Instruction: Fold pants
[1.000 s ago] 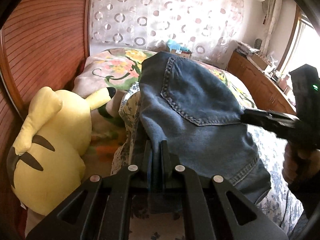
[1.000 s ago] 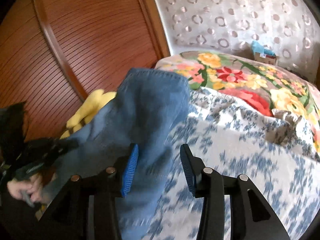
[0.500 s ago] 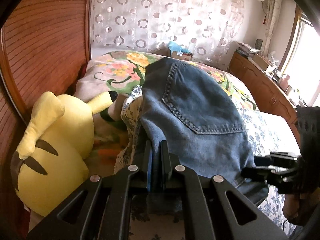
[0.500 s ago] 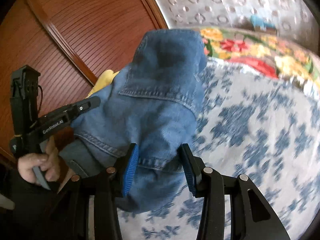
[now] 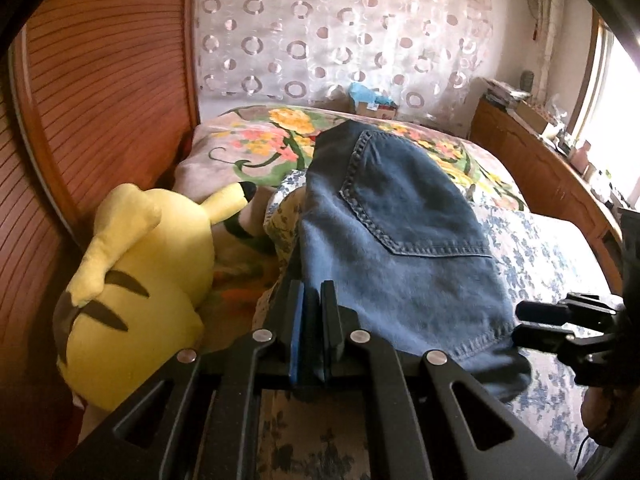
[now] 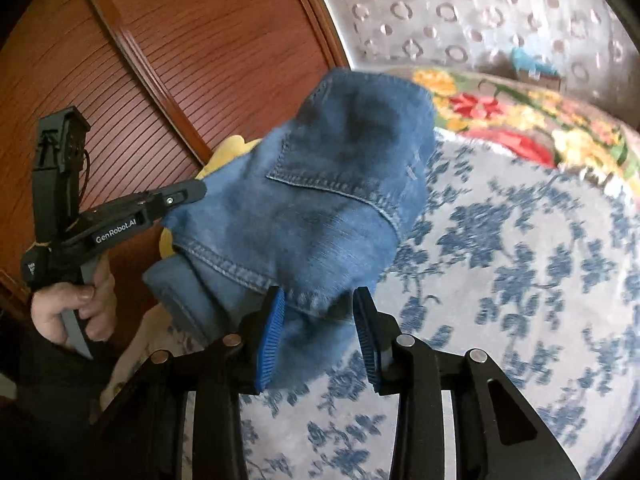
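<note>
1. Since the earlier frames, the right claw has swung in to the near hem of the pants and its jaws have just been closing; denim lies between the blue pads, which do not yet visibly press on it.
2. Pants location: bunched on the bed, back pocket up, near corner lifted.
3. Left claw: clamped tight on 1 denim edge.
4. Judgement: once the right claw grips, 2 holds allow the next fold.
5. Beside the pants: yellow plush toy, wooden headboard.
</note>
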`<move>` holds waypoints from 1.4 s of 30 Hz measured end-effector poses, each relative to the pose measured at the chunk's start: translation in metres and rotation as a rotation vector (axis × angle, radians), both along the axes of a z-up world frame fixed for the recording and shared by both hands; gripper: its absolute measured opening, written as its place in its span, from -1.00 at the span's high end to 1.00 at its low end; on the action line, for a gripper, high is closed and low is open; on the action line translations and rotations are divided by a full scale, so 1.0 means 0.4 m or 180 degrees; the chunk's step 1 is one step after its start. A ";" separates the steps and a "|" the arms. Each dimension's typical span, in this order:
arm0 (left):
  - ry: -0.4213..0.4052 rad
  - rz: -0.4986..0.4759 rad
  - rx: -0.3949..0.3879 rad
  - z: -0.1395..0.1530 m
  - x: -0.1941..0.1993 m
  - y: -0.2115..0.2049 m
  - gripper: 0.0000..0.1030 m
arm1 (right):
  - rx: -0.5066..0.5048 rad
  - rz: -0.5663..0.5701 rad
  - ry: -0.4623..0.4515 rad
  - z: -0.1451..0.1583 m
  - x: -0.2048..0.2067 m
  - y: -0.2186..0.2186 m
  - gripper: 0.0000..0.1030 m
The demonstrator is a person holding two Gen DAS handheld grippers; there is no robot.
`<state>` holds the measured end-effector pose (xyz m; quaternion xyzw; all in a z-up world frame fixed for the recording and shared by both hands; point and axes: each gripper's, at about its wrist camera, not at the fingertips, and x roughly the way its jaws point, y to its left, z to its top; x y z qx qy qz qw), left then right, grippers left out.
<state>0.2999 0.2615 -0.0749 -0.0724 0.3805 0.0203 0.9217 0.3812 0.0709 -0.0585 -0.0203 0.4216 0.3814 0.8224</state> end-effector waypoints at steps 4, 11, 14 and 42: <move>-0.0116 0.0086 0.0019 0.038 -0.051 -0.011 0.85 | -0.0025 -0.0078 -0.0204 0.015 -0.045 -0.063 0.28; -0.0354 0.0054 0.0109 0.125 -0.148 -0.093 0.85 | 0.0046 -0.0260 -0.0403 0.053 -0.120 -0.195 0.28; -0.0442 0.0029 0.0159 0.154 -0.186 -0.143 0.85 | 0.0088 -0.0348 -0.0491 0.074 -0.160 -0.258 0.28; -0.1000 -0.0718 0.0258 0.255 -0.473 -0.593 -0.67 | 0.0101 -0.1082 -0.1220 0.201 -0.637 -0.648 0.12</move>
